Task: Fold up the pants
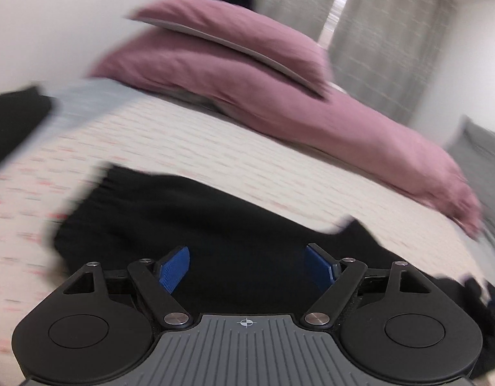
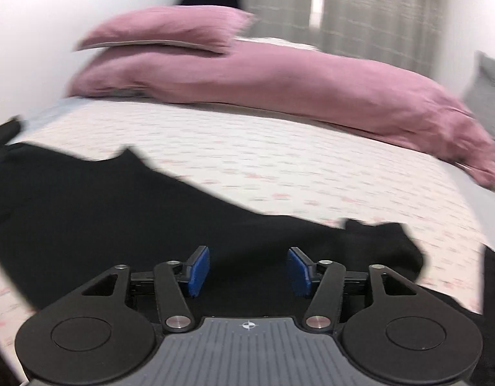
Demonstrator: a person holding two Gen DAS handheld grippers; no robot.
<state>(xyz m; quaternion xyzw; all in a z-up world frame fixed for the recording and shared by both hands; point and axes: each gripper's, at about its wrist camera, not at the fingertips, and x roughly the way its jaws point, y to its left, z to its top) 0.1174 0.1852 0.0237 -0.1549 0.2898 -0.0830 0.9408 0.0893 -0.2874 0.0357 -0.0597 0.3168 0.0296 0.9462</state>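
Observation:
Black pants (image 1: pixel 215 222) lie flat on the patterned white bed cover (image 1: pixel 215 148). In the left wrist view they fill the lower middle, right in front of my left gripper (image 1: pixel 247 268), which is open with blue pads apart and empty above the cloth. In the right wrist view the pants (image 2: pixel 118 212) stretch from the left edge to the lower right. My right gripper (image 2: pixel 249 270) is open and empty just above the cloth. Both views are motion-blurred.
Two mauve pillows (image 1: pixel 234 74) (image 2: pixel 247 77) lie across the head of the bed. A grey curtain (image 1: pixel 385 41) hangs behind, with white walls on both sides. A dark object (image 1: pixel 15 119) sits at the left edge. A grey cushion (image 2: pixel 488 80) is at the right.

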